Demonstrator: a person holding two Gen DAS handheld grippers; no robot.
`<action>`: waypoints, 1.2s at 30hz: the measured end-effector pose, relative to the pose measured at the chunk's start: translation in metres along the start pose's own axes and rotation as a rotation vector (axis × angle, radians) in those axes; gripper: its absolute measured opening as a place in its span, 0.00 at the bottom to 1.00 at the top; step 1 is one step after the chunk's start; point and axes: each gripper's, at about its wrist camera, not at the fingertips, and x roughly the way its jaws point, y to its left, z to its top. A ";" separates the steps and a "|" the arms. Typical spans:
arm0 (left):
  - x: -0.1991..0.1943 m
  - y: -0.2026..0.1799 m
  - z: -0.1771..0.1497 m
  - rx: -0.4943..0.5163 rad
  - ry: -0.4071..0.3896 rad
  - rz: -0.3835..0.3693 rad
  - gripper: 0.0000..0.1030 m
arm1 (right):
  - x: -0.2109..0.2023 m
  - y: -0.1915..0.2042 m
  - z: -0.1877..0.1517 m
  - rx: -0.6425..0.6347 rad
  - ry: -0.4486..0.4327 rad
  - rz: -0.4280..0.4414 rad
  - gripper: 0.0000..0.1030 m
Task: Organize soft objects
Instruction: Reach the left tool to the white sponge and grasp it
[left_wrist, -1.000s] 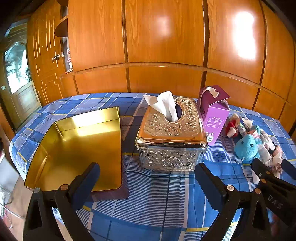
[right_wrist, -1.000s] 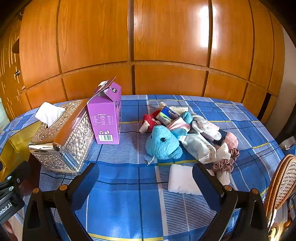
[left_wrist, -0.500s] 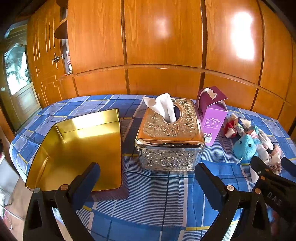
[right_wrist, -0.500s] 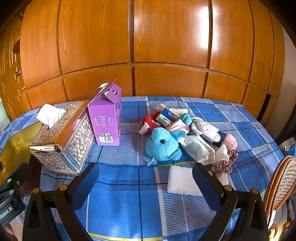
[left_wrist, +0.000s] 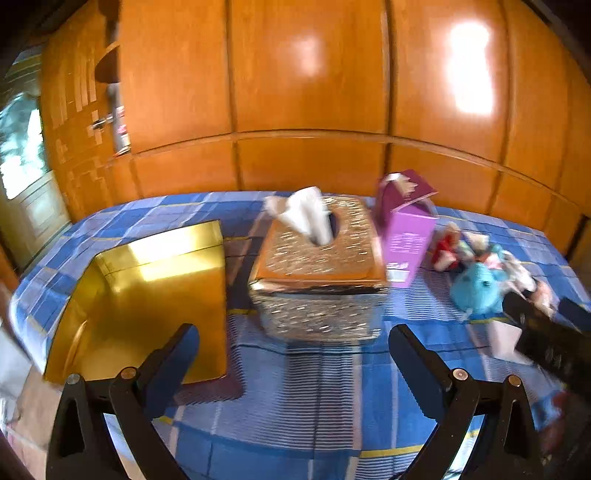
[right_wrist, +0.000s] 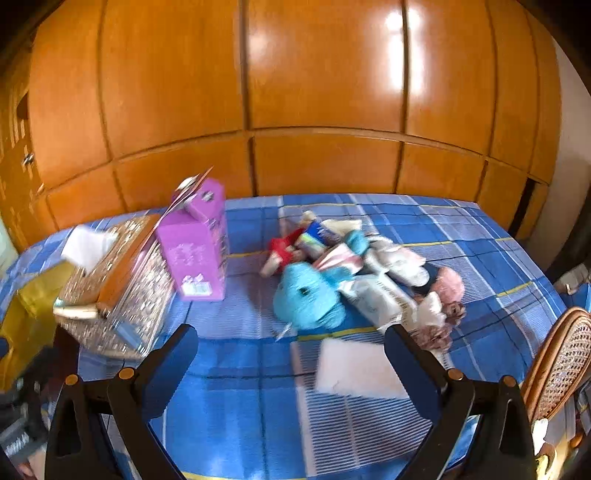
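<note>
While both views have blurred with fresh motion since a moment ago, the gold tray (left_wrist: 147, 295) sits empty at left; the left hand-held gripper (left_wrist: 291, 354) and right hand-held gripper (right_wrist: 290, 354) gape wide, holding nothing, the right nearing the soft-toy pile (right_wrist: 351, 273) and white cloth (right_wrist: 354, 369) on the surface: sorting seems just beginning

No text legible: label print on purple box (right_wrist: 195, 254) and blue packet (right_wrist: 314, 236) blurred beyond reading.
</note>
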 end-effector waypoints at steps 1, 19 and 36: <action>-0.002 -0.002 0.001 0.015 -0.008 -0.048 1.00 | -0.002 -0.008 0.004 0.017 -0.006 -0.006 0.99; 0.028 -0.133 0.023 0.457 0.089 -0.486 0.94 | -0.029 -0.198 0.021 0.349 0.073 -0.164 0.99; 0.084 -0.297 -0.046 1.131 0.175 -0.700 0.83 | -0.015 -0.217 0.020 0.332 0.141 -0.072 0.99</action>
